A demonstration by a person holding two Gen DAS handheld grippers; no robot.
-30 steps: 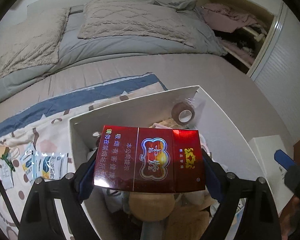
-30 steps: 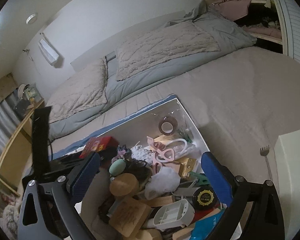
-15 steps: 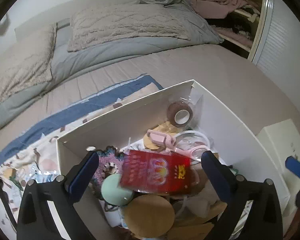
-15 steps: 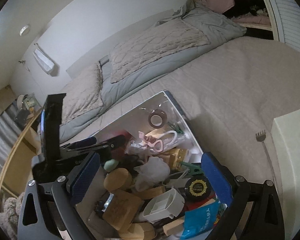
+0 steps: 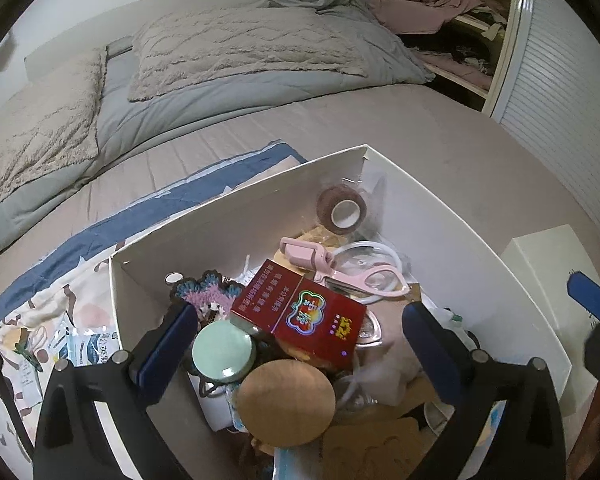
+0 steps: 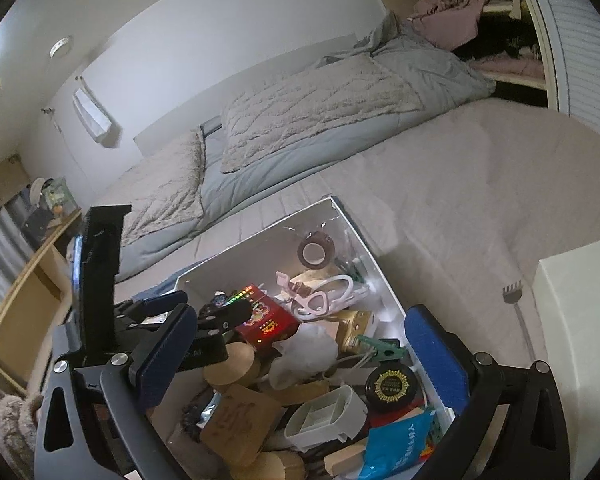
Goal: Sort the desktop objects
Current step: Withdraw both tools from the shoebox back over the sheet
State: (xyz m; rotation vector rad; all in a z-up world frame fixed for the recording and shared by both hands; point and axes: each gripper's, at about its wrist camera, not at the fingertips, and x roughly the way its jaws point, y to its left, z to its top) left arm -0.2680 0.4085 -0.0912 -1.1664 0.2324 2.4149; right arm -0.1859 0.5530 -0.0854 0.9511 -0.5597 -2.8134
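The red rectangular cigarette pack [image 5: 300, 316], clamped in the left gripper a second earlier, had dropped free and now lay tilted on top of the clutter inside the white open-topped storage box [image 5: 236, 220]. It rested between and a little beyond the blue-padded fingers of the left gripper [image 5: 298, 334], touching neither, and those fingers stood wide apart with nothing held. Just below the pack lay a pale green round lid [image 5: 223, 354] and a round wooden disc [image 5: 286, 398]; beside it were a crocheted pink and blue coaster [image 5: 206, 294] and pink-handled scissors [image 5: 340, 270], with a brown roll of tape [image 5: 342, 210] leaning against the far wall of the box. From the right wrist view the same pack [image 6: 266, 318] sat deep in the box [image 6: 260, 248], near the left gripper's black fingertip, though glare made any contact there hard to judge. The right gripper [image 6: 300, 344] hovered above the near end of the box, spread wide and empty, over a black round tin with a gold seal [image 6: 392, 386] and a grey plastic tray [image 6: 326, 416]. The box stood on a beige bedspread [image 5: 420, 128].
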